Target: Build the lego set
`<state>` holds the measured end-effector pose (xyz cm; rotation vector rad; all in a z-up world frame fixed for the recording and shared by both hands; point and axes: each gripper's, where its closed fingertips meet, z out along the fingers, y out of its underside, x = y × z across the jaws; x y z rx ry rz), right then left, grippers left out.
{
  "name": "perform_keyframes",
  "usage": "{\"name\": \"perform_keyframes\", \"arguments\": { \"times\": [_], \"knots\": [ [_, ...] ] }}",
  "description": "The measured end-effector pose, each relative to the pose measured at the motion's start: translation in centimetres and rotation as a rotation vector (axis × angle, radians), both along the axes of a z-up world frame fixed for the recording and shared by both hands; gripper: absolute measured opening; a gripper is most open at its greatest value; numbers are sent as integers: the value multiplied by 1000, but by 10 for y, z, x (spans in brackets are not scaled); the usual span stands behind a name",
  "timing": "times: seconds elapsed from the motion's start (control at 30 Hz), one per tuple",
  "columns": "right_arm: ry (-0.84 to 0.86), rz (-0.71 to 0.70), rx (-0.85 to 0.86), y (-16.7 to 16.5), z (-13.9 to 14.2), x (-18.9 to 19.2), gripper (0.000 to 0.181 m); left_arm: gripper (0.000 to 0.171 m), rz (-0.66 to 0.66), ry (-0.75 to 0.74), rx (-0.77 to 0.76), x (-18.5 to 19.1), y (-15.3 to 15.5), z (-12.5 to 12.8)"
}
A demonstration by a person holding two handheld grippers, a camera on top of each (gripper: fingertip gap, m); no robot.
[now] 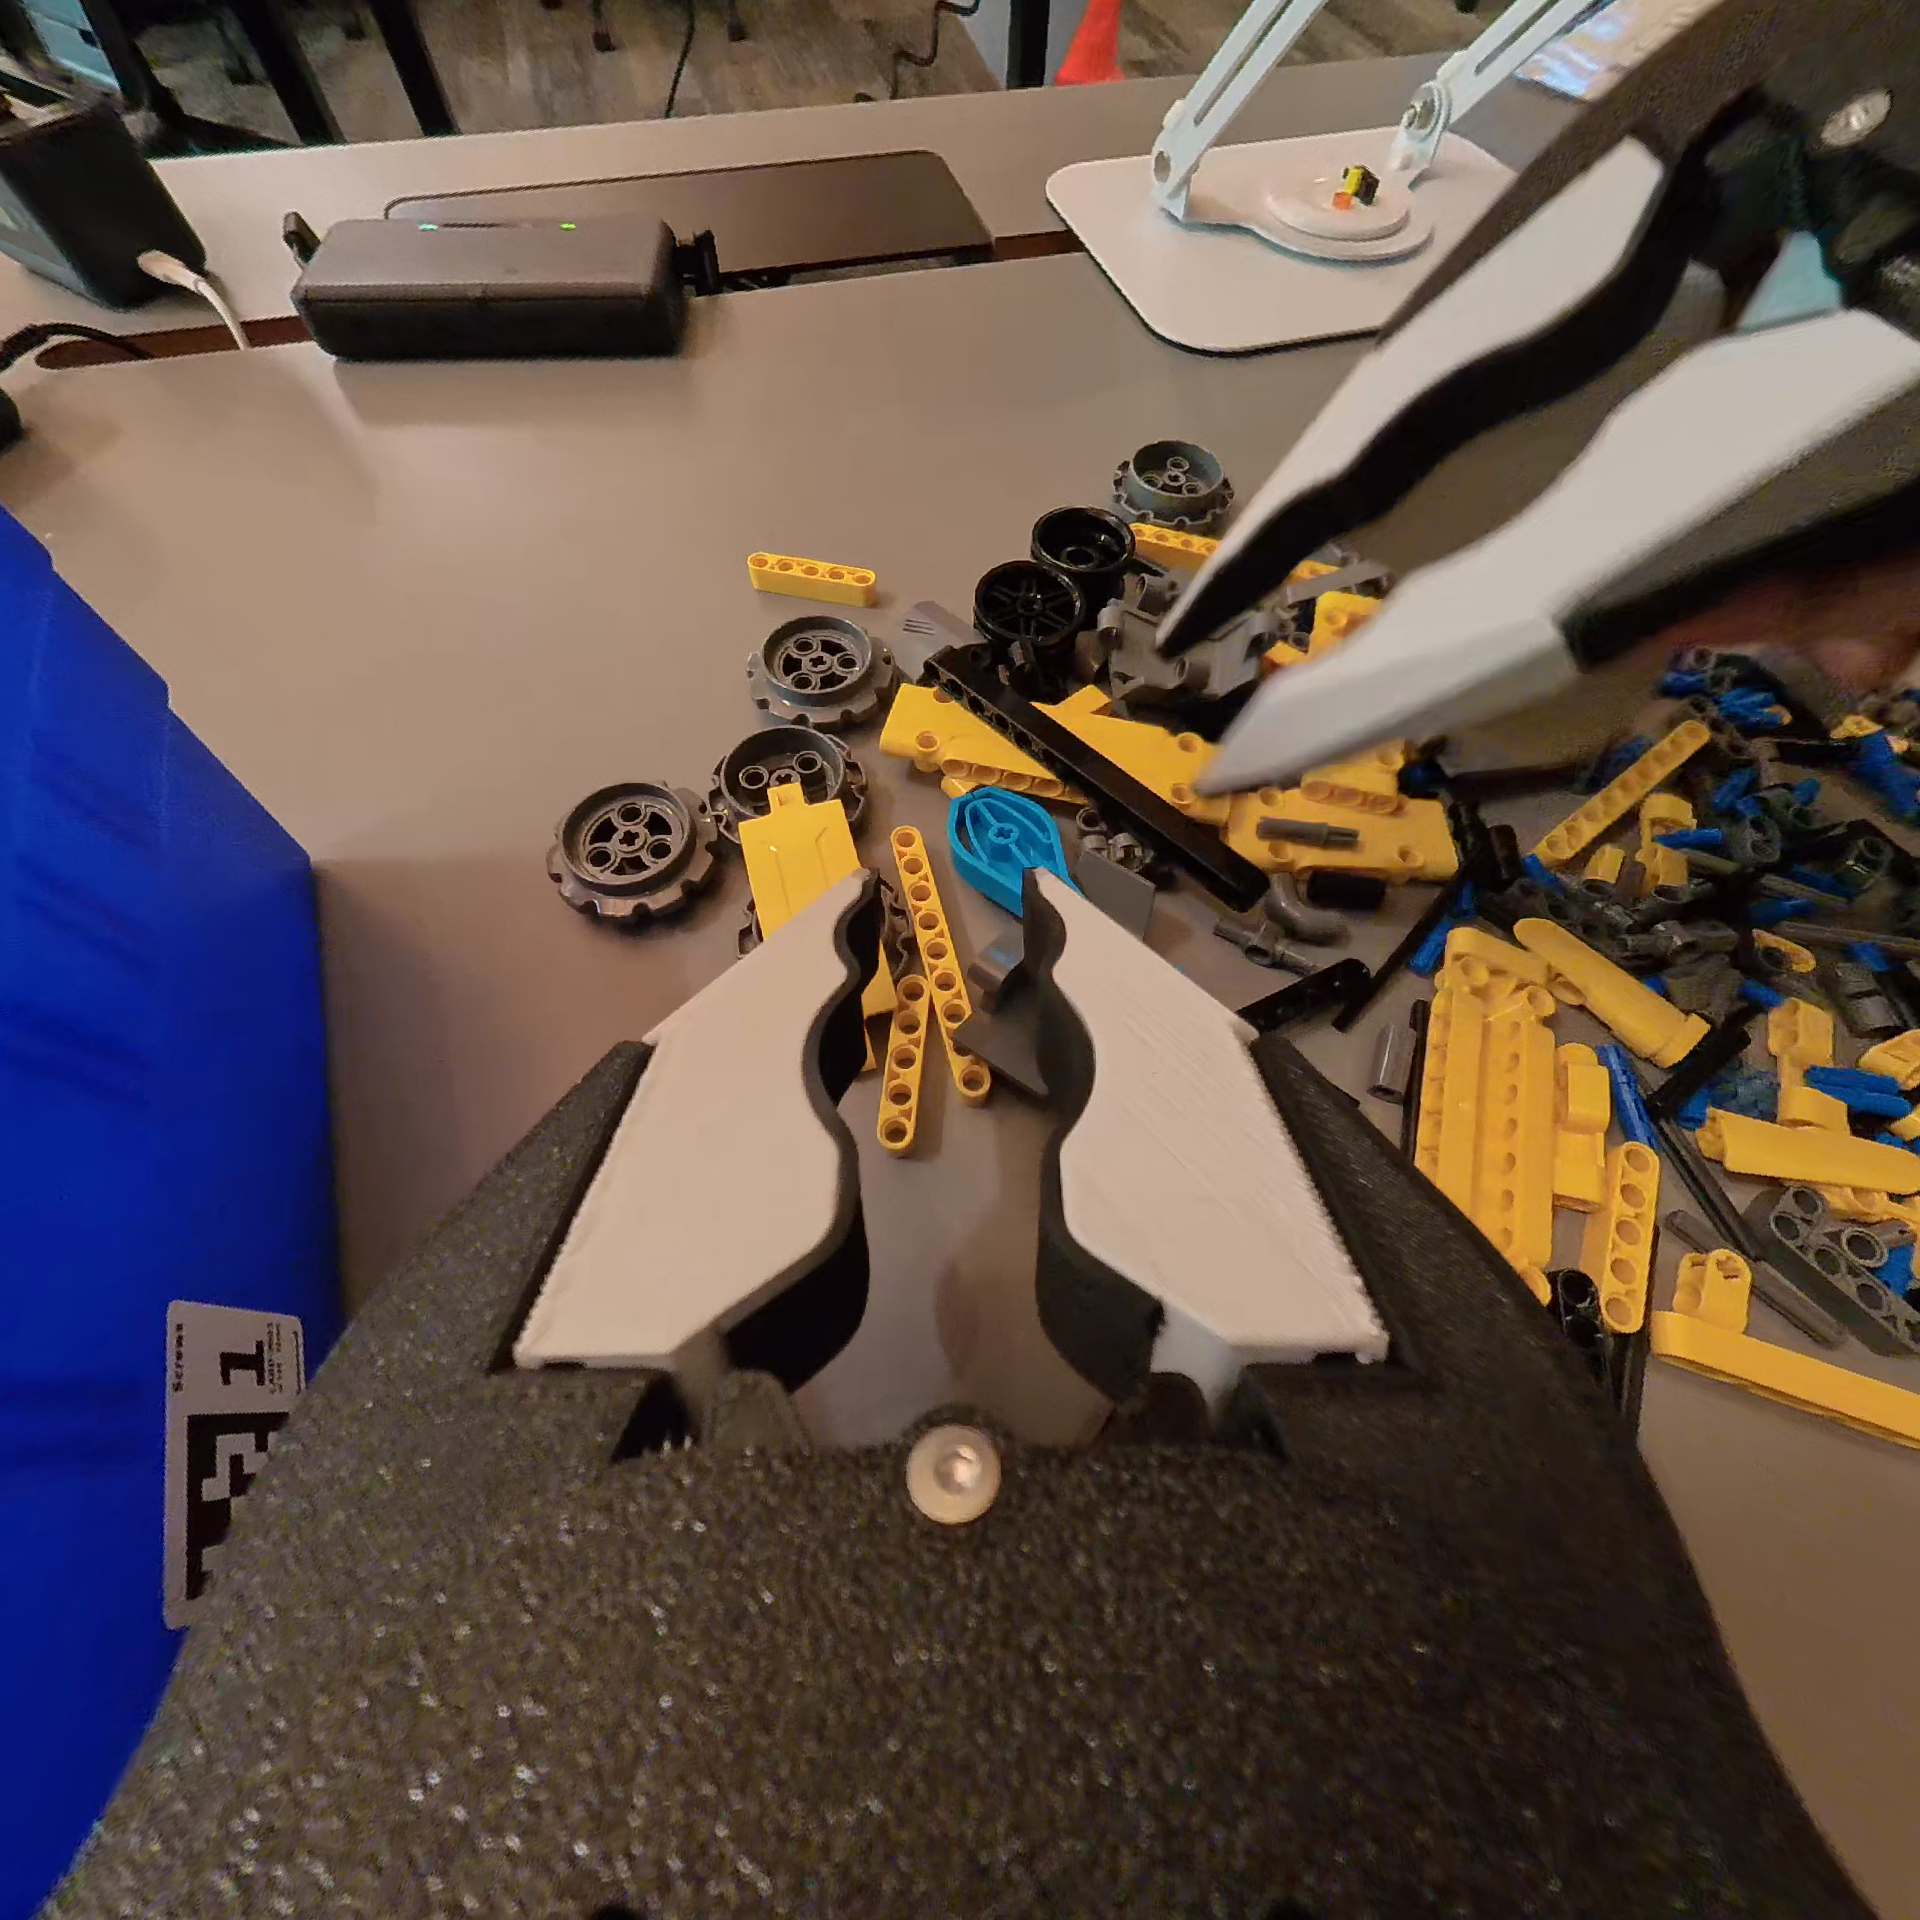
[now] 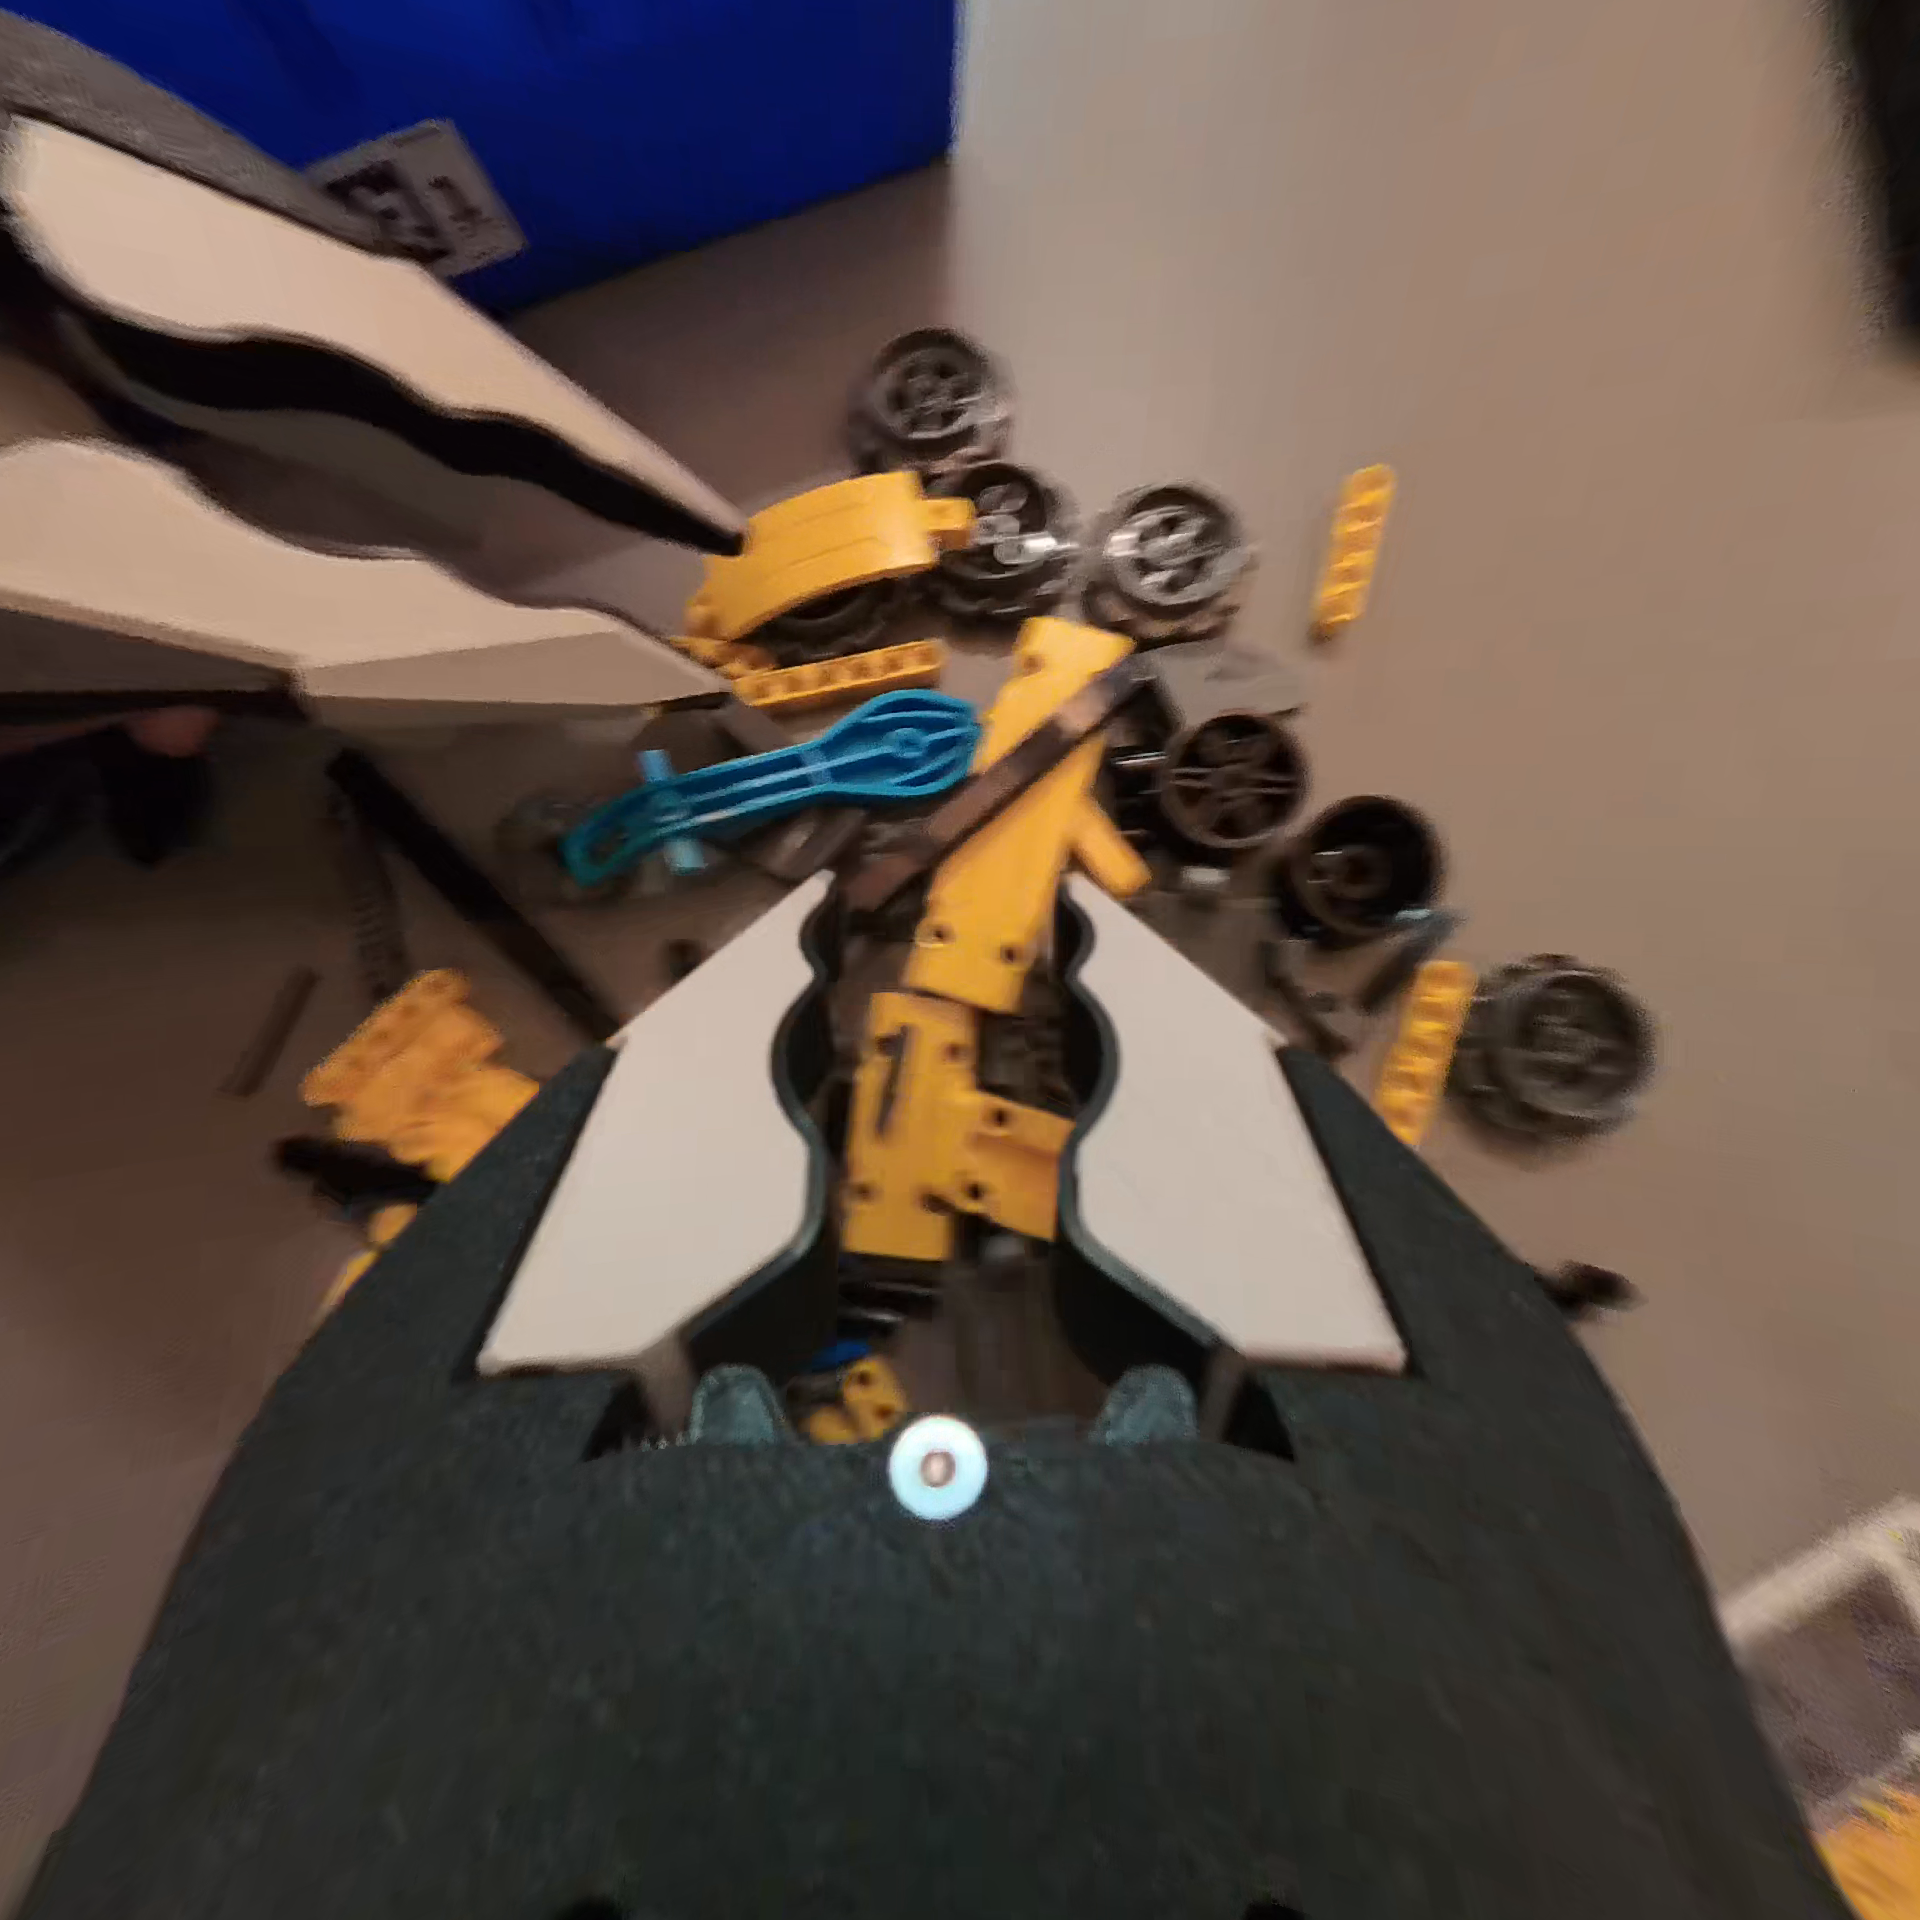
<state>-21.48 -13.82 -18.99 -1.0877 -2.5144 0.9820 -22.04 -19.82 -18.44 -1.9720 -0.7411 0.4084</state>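
Note:
Loose building-toy parts lie on a grey table [image 1: 520,623]. My left gripper [image 1: 951,904] is open and empty, low over two thin yellow beams [image 1: 940,966] and a small dark grey piece [image 1: 1003,1003]. A teal paddle-shaped part [image 1: 997,842] lies just beyond. My right gripper [image 1: 1195,712] comes in from the upper right, open, with its tips at a grey block [image 1: 1195,665] and yellow panels [image 1: 1340,821]. The right wrist view is blurred. There my right gripper [image 2: 948,894] is open over a yellow panel [image 2: 935,1122], and the left gripper [image 2: 727,613] is by a curved yellow panel [image 2: 831,551].
Several grey wheel hubs [image 1: 634,847] and black wheels [image 1: 1029,608] lie left of the pile. A dense heap of yellow, blue and black parts [image 1: 1662,987] fills the right. A black power brick [image 1: 488,286], a white stand base [image 1: 1247,249] and a blue bin [image 1: 135,1039] stand around. The black power brick [image 1: 488,286] is about 30 centimetres from both grippers' fingertips.

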Motion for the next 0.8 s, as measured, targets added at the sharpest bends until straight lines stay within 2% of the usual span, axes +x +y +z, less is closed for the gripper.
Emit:
{"name": "perform_keyframes", "arguments": {
  "times": [0.1,0.23,0.33,0.5,0.6,0.67,0.8],
  "knots": [
    [77,-25,143,25,-6,-25,22,26,2,-1,4,0,0,0],
    [-19,70,63,14,-19,-27,16,26,5,-2,8,-1,-1,1],
    [-24,111,47,11,-20,-31,14,26,2,-6,3,0,-1,0],
    [-14,163,136,16,-20,-37,13,26,1,-7,1,0,0,-1],
    [-116,240,144,12,-21,-22,9,27,1,-8,0,0,0,-1],
    [-201,302,121,6,-21,-6,14,27,1,-8,0,0,-1,-1],
    [-65,241,158,15,-12,-24,14,27,0,-8,3,0,-1,-1]
  ]
}}
